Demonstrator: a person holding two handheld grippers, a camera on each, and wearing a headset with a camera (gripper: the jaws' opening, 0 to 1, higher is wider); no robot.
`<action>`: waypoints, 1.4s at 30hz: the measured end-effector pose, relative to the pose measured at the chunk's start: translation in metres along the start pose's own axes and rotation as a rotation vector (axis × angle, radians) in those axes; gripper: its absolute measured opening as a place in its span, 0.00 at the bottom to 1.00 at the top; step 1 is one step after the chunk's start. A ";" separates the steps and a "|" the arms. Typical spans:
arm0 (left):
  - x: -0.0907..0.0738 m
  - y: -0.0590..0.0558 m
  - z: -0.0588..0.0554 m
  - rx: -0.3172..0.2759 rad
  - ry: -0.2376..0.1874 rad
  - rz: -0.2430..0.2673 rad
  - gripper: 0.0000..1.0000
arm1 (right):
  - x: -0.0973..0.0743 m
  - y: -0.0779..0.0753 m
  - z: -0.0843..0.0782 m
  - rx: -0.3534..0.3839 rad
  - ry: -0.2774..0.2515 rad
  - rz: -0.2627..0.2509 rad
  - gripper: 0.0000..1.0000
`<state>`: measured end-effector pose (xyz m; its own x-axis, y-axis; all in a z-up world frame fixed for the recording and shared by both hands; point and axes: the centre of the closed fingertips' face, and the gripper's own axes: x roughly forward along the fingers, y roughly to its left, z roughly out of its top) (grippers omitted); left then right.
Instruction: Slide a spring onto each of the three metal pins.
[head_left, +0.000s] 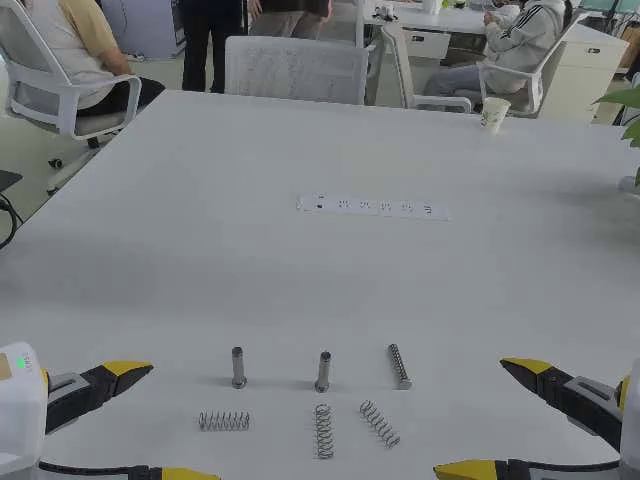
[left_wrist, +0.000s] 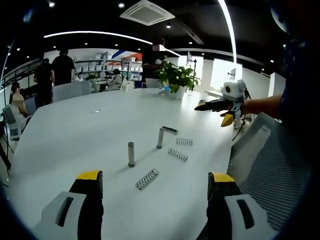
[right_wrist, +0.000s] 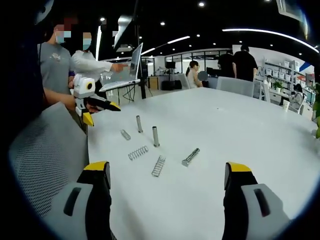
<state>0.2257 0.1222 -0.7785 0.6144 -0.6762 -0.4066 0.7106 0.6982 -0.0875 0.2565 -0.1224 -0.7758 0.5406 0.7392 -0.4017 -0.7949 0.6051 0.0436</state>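
The yellow-tipped fingers of the left gripper (head_left: 182, 421) and the right gripper (head_left: 470, 415) are held wide apart, and nothing is gripped. Between the two pairs of fingers, three slim cylindrical steel pins are set on the smooth white table (head_left: 300, 260). The left pin (head_left: 238, 367) and middle pin (head_left: 323, 371) are stood upright on flanged bases. The right pin (head_left: 399, 366) is laid flat. Nearer than the pins, three wire coils are laid loose: left spring (head_left: 224, 421), middle spring (head_left: 323, 431), right spring (head_left: 379, 423).

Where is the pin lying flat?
In the head view, the lying pin is rightmost of three, beside the upright middle pin, beyond the diagonal spring.
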 end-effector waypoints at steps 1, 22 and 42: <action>0.000 0.000 0.000 -0.002 0.000 -0.001 0.83 | 0.000 0.000 0.000 0.001 0.000 -0.001 0.93; 0.001 0.000 -0.002 -0.008 -0.004 0.000 0.83 | 0.000 -0.003 -0.003 0.013 0.019 -0.009 0.90; 0.003 0.000 -0.003 -0.013 -0.004 -0.003 0.82 | 0.000 -0.008 -0.004 0.020 0.037 -0.023 0.86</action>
<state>0.2263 0.1207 -0.7818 0.6136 -0.6793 -0.4026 0.7078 0.6992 -0.1009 0.2615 -0.1290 -0.7800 0.5477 0.7140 -0.4362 -0.7766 0.6278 0.0525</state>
